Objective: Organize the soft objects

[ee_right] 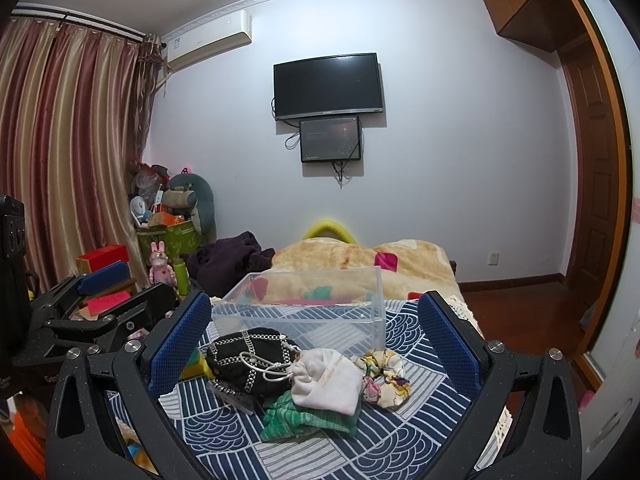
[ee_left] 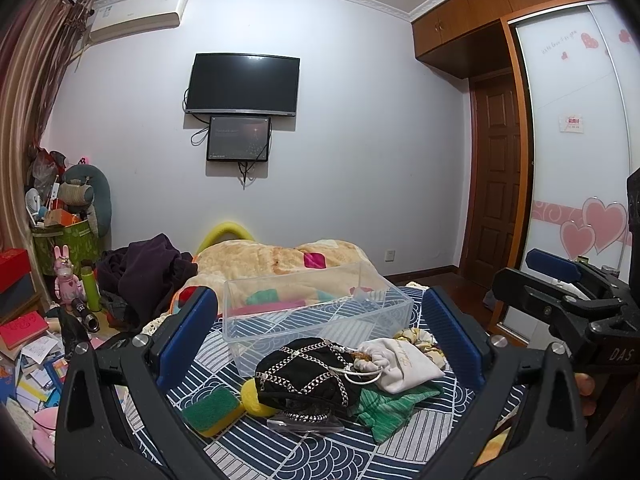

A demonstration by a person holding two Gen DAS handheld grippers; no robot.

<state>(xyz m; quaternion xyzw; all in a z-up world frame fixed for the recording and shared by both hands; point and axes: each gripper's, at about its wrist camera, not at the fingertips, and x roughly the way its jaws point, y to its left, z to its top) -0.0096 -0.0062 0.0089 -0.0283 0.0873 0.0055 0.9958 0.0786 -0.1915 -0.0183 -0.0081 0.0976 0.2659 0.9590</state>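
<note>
Pile sat dead ahead of both tongs, bin behind it

Soft stuff was heaped on the bed (ee_left: 280, 456): black bag (ee_left: 308, 376), white pouch (ee_right: 328, 384), green cloth (ee_right: 304, 416), scrunchie (ee_right: 386, 376), sponge (ee_left: 212, 410). Clear bin (ee_left: 320, 312) lay just beyond, long side across the view. Left tongs (ee_left: 320, 332) and right tongs (ee_right: 316, 344) were both spread wide, holding nothing. Right looked nearer the pouch and scrunchie, left nearer the sponge. Pouch had script I couldn't read; the right tool showed "DAS".

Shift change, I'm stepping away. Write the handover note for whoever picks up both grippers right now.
Left gripper: open, holding nothing. Right gripper: open, holding nothing. Both hover over the pile on the bed.
Clear bin: nothing in it, just behind the pile.
Pile: black chain bag, white pouch, green cloth, floral scrunchie, sponge.
Done: nothing sorted.
Left: probably every soft item into the bin.
</note>
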